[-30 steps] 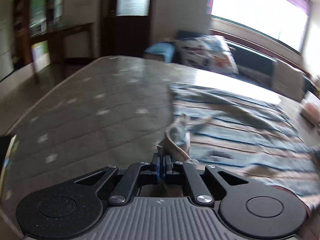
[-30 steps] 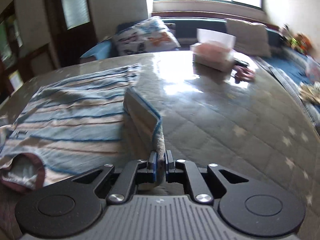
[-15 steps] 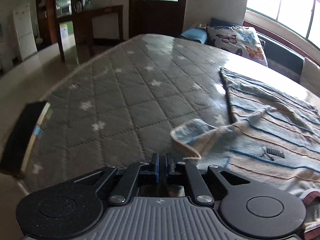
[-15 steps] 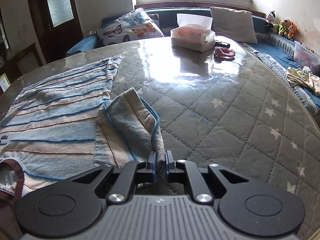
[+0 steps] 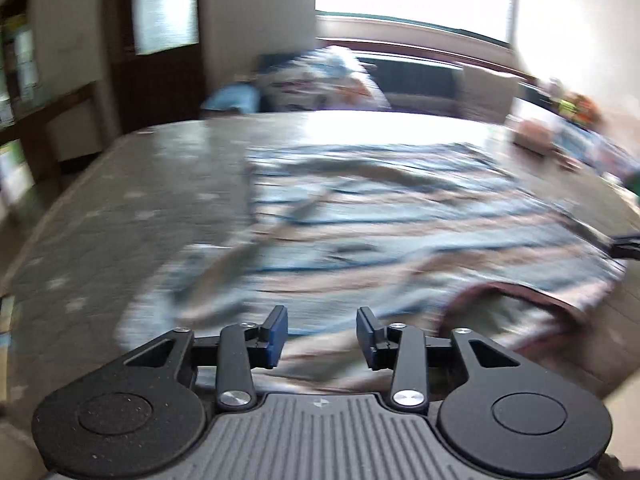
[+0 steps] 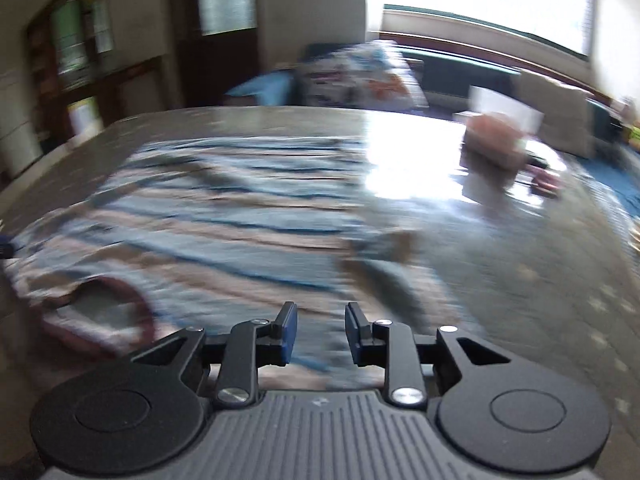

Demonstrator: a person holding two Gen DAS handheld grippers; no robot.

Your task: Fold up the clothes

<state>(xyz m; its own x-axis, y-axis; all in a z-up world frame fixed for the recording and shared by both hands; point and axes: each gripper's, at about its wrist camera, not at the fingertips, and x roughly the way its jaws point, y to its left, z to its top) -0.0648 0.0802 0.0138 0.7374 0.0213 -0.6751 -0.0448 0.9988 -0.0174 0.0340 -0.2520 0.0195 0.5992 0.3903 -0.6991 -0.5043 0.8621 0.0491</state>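
Both sleeves let go since a moment ago: left hand-held gripper (image 5: pixel 322 332) and right hand-held gripper (image 6: pixel 318 330) now gape wide, empty. Striped shirt (image 5: pixel 380 240) lies spread on the mattress (image 5: pixel 120 200), sleeves seemingly folded inward, though blur hides detail.

No readable text in either view.

Both wrist views were smeared by motion blur. A small dark mark sat on the striped shirt (image 5: pixel 352 249), but its letters could not be made out. A tiny light emblem stood on the grey ribbed body behind each hand-held gripper, too small to read. The bright papers on the shelves (image 6: pixel 80 40) at the back wall were only blurred patches of colour.
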